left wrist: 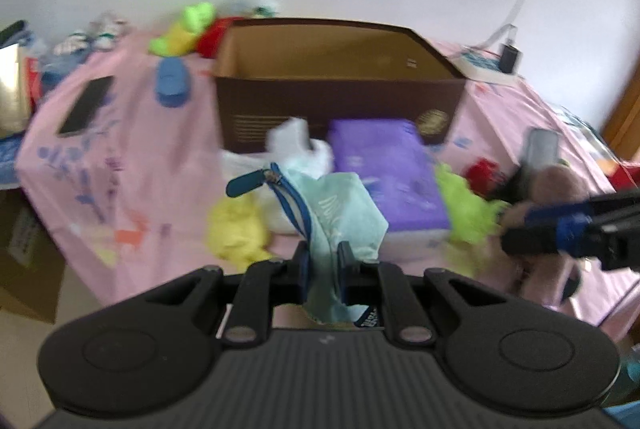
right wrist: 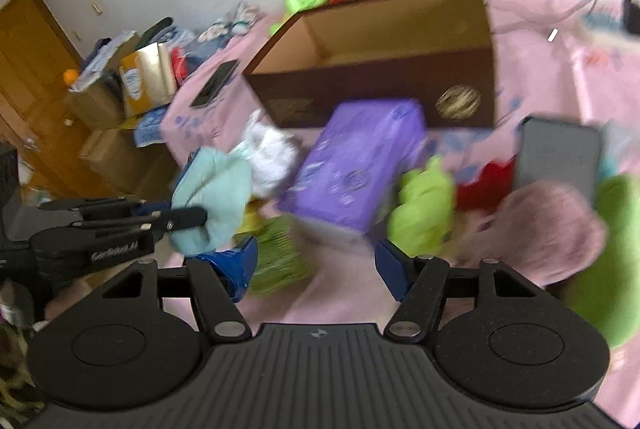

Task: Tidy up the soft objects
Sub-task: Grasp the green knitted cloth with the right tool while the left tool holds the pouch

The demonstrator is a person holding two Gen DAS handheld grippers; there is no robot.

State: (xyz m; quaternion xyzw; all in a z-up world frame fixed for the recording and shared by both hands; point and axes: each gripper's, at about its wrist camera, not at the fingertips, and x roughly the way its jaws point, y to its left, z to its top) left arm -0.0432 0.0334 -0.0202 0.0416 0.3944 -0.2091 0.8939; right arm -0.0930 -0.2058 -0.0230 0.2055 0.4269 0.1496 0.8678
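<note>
Left gripper (left wrist: pixel 323 261): I have it clamped narrow on a pale teal cloth pouch (left wrist: pixel 340 213) with a blue zipper; the pouch stands up from between the fingers, zipper pull (left wrist: pixel 246 183) hanging off to the left.
Same, from the right wrist view: left gripper (right wrist: pixel 188 217) comes in from the left edge with the teal pouch (right wrist: pixel 216 197) bunched at its tip, lifted clear of the pink sheet.
Right gripper (right wrist: pixel 316 269): I read it as spread wide, blue fingertips (right wrist: pixel 244 265) well apart, nothing between them; only pink sheet (right wrist: pixel 332 289) beneath.
Near the right gripper: lime green plush (right wrist: pixel 424 205) just beyond the right finger, mauve plush (right wrist: pixel 548 229) further right.
Middle: purple box (left wrist: pixel 388 169) lying flat between the pouch and the green plush; yellow soft item (left wrist: pixel 236 229) left of the pouch; white cloth (left wrist: pixel 296 145) behind it.
Far: open brown cardboard box (left wrist: pixel 340 101) on the bed, directly behind the purple box, with a round gold emblem (left wrist: pixel 432 121) on its front.
Writing: white lettering on the pouch and the left gripper's body, too blurred for me to read.
Far left: dark phone (left wrist: pixel 86 107) lying flat on the sheet.
</note>
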